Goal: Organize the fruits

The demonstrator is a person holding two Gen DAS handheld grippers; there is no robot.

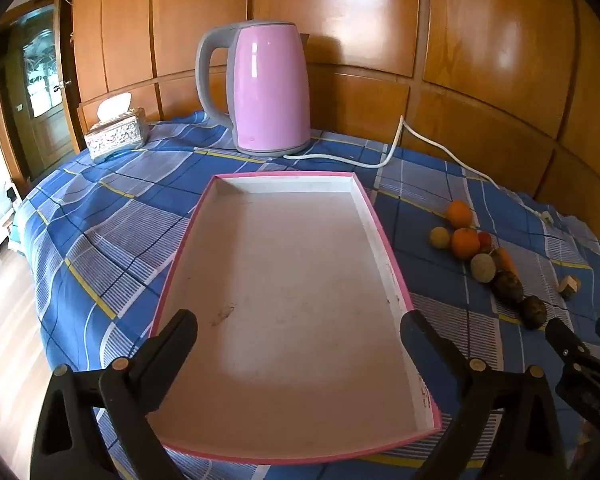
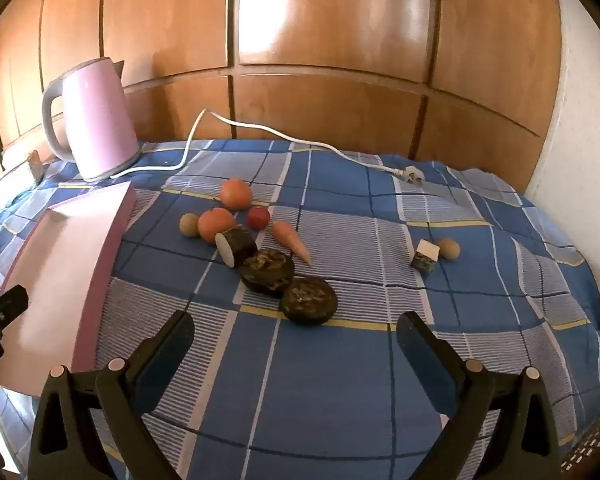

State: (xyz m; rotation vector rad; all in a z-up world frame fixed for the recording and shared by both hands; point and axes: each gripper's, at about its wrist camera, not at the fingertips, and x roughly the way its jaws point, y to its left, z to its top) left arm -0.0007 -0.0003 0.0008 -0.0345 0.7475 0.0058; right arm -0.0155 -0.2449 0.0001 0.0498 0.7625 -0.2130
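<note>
Fruits sit loose on blue checked cloth (image 2: 340,360) right of pink-rimmed tray (image 1: 384,240): two oranges (image 2: 236,193), red one (image 2: 258,217), carrot (image 2: 292,242), dark round pieces (image 2: 308,300), all outside tray. Left gripper (image 1: 299,330) released, spread over tray, nothing held. Right gripper (image 2: 295,334) released too, hovering just short of nearest dark piece. Pink kettle (image 1: 268,88) behind tray.

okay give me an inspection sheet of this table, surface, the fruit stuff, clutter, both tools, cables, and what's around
Surface: blue plaid cloth covers the table.
Job's things: pink tray, nothing in it; two oranges, red fruit, carrot, tan balls and dark pieces loose on the cloth beside the tray.
Clutter: pink kettle, tissue box.
Grippers: left tool open over the tray; right tool open, holding nothing.
Cables: white cord, plug lying on the cloth.
Surroundings: wood panelling.
</note>
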